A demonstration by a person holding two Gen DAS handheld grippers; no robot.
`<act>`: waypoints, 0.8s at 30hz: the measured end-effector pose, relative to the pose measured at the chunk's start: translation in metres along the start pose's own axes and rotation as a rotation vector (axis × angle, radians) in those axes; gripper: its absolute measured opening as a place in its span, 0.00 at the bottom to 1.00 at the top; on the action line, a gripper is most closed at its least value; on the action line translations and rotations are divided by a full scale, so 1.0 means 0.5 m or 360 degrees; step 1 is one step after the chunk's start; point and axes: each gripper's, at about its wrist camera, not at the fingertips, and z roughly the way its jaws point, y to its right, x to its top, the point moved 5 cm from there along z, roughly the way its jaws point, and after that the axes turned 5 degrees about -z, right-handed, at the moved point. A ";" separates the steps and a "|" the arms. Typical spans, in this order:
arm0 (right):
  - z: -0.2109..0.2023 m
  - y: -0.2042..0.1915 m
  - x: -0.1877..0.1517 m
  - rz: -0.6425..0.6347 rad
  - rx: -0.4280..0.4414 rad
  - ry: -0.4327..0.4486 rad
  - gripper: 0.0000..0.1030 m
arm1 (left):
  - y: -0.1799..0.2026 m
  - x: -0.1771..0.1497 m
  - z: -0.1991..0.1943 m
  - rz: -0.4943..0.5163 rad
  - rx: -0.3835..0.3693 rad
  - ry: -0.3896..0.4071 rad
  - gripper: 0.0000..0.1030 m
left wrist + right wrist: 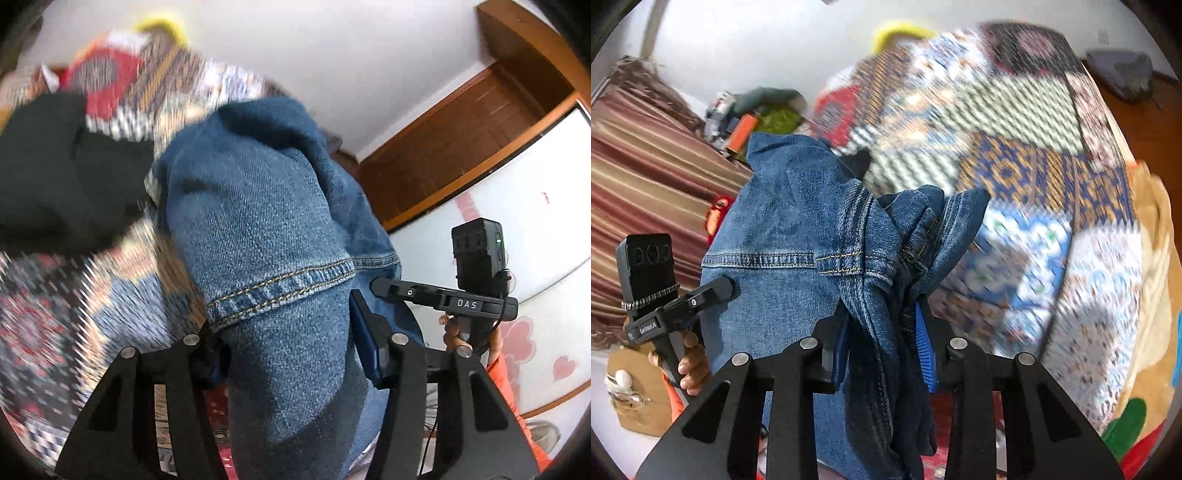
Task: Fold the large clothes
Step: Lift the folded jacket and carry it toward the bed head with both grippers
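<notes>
Item: blue denim garment (258, 229), gripped in both the left tongs (291, 354) and right tongs (882, 347), which were clamped on bunched hems, hung between them above the patchwork-covered bed (1015, 147), its long axis apparently falling away towards the bed's far edge.

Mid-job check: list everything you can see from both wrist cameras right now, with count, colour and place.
denim garment: one, blue, bunched, hanging from both grippers above the bed
patterned bedspread: one, multicoloured patchwork, under the garment
black garment: one, on the bedspread, left in the left wrist view
striped fabric: one, red and beige, left in the right wrist view
wooden door: one, brown, right in the left wrist view
yellow object: one, far edge of bed, too blurred to name
left gripper: black, blue pads, closed on denim
right gripper: black, blue pads, closed on denim
hand: one, on the left gripper's handle
</notes>
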 end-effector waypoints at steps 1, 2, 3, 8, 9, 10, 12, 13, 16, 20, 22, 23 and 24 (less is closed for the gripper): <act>0.000 -0.019 0.015 -0.0023 0.0007 0.0029 0.28 | 0.010 0.015 -0.034 0.0027 0.0005 0.0055 0.53; -0.002 -0.045 0.037 -0.0057 0.0020 0.0064 0.28 | 0.007 0.034 -0.059 0.0040 0.0008 0.0089 0.53; -0.004 -0.063 0.051 -0.0074 0.0034 0.0084 0.28 | -0.003 0.052 -0.093 0.0055 0.0005 0.0135 0.53; 0.011 -0.165 0.154 -0.0180 0.0108 0.0189 0.28 | -0.028 0.136 -0.229 0.0093 -0.0017 0.0321 0.53; 0.015 -0.181 0.164 -0.0199 0.0110 0.0202 0.28 | -0.037 0.154 -0.254 0.0112 -0.0012 0.0356 0.53; 0.029 -0.203 0.188 -0.0222 0.0117 0.0221 0.28 | -0.051 0.175 -0.277 0.0113 -0.0005 0.0389 0.53; 0.050 -0.235 0.215 -0.0263 0.0121 0.0243 0.28 | -0.082 0.207 -0.310 0.0100 -0.0001 0.0433 0.53; 0.064 -0.249 0.231 -0.0278 0.0126 0.0255 0.28 | -0.101 0.230 -0.330 0.0095 -0.0004 0.0457 0.53; 0.119 -0.281 0.275 -0.0303 0.0174 0.0262 0.28 | -0.155 0.277 -0.366 0.0052 0.0000 0.0511 0.53; 0.232 -0.288 0.323 -0.0290 0.0218 0.0233 0.28 | -0.277 0.334 -0.369 -0.0032 0.0046 0.0529 0.53; 0.314 -0.275 0.334 -0.0266 0.0195 0.0185 0.28 | -0.347 0.353 -0.339 -0.0077 0.0102 0.0507 0.53; 0.342 -0.272 0.338 -0.0256 0.0180 0.0159 0.28 | -0.390 0.363 -0.316 -0.0112 0.0150 0.0484 0.53; 0.391 -0.261 0.339 -0.0248 0.0148 0.0112 0.28 | -0.440 0.369 -0.287 -0.0161 0.0202 0.0454 0.53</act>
